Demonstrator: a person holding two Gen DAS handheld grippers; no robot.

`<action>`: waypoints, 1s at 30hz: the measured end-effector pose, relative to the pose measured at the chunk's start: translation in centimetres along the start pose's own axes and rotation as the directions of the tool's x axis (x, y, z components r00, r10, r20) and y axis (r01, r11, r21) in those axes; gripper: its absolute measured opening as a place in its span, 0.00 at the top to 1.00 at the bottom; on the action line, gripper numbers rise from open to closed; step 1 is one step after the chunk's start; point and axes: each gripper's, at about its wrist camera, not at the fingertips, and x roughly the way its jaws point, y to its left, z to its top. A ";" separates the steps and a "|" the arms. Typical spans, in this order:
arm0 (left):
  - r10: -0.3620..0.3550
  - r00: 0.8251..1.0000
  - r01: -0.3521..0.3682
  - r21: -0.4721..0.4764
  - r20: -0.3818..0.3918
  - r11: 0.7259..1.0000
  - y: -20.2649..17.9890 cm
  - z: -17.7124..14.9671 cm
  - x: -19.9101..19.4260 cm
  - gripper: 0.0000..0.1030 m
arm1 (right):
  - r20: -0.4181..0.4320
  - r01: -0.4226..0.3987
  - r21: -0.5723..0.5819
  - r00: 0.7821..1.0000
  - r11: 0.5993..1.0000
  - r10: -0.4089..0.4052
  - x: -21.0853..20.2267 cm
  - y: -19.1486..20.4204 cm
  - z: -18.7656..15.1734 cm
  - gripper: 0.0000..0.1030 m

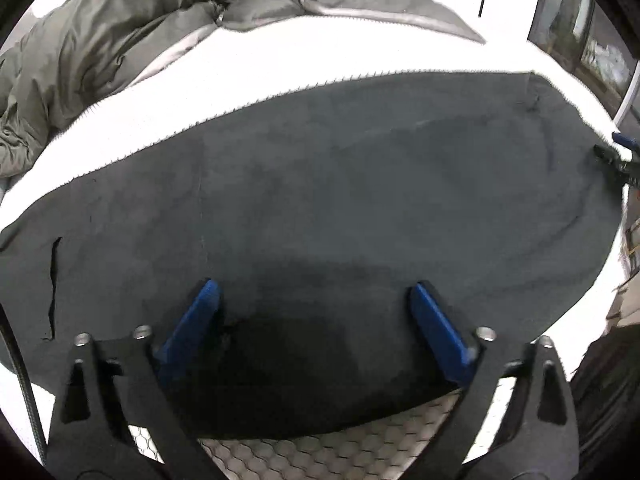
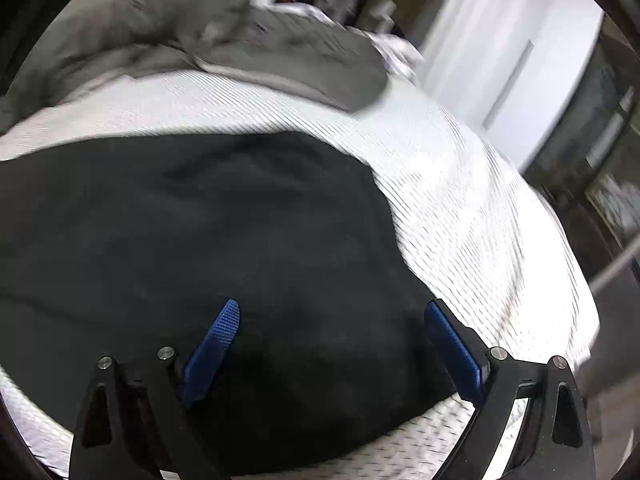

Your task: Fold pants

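Left wrist view: olive jacket (image 1: pixel 120 40) heaped at the far left of the bed (image 1: pixel 320 56). Dark pants (image 1: pixel 320 200) lie flat across the white cover, filling the middle. Your left tool (image 1: pixel 314 296) hangs over them, blue pads (image 1: pixel 196 320) spread wide, nothing pinched. Far right, the other tool's tip (image 1: pixel 616 160) shows at the pants' edge. Right wrist view, blurred: your right tool (image 2: pixel 334 312) also spread, over the pants' right end, gripping nothing.
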 end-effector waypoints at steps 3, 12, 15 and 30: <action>-0.094 0.993 0.096 -0.022 0.064 0.995 -1.0 1.9 -0.8 0.09 | 0.058 -0.136 -0.022 0.989 0.990 0.137 -1.8 4.3 1.6 0.07; -0.028 0.998 0.030 0.060 -0.048 0.998 -4.0 5.0 4.6 0.10 | -0.046 -0.204 -0.342 0.979 0.917 0.200 1.3 19.6 4.2 0.08; 0.059 0.998 -0.058 0.014 -0.034 0.998 0.3 4.3 3.5 0.10 | -0.090 -0.188 -0.218 0.981 0.958 0.172 2.8 14.3 4.5 0.07; 0.153 0.987 -0.142 -0.189 0.044 0.972 7.7 4.3 -0.7 0.12 | 0.008 -0.018 0.031 1.000 0.999 0.018 1.4 1.5 4.4 0.06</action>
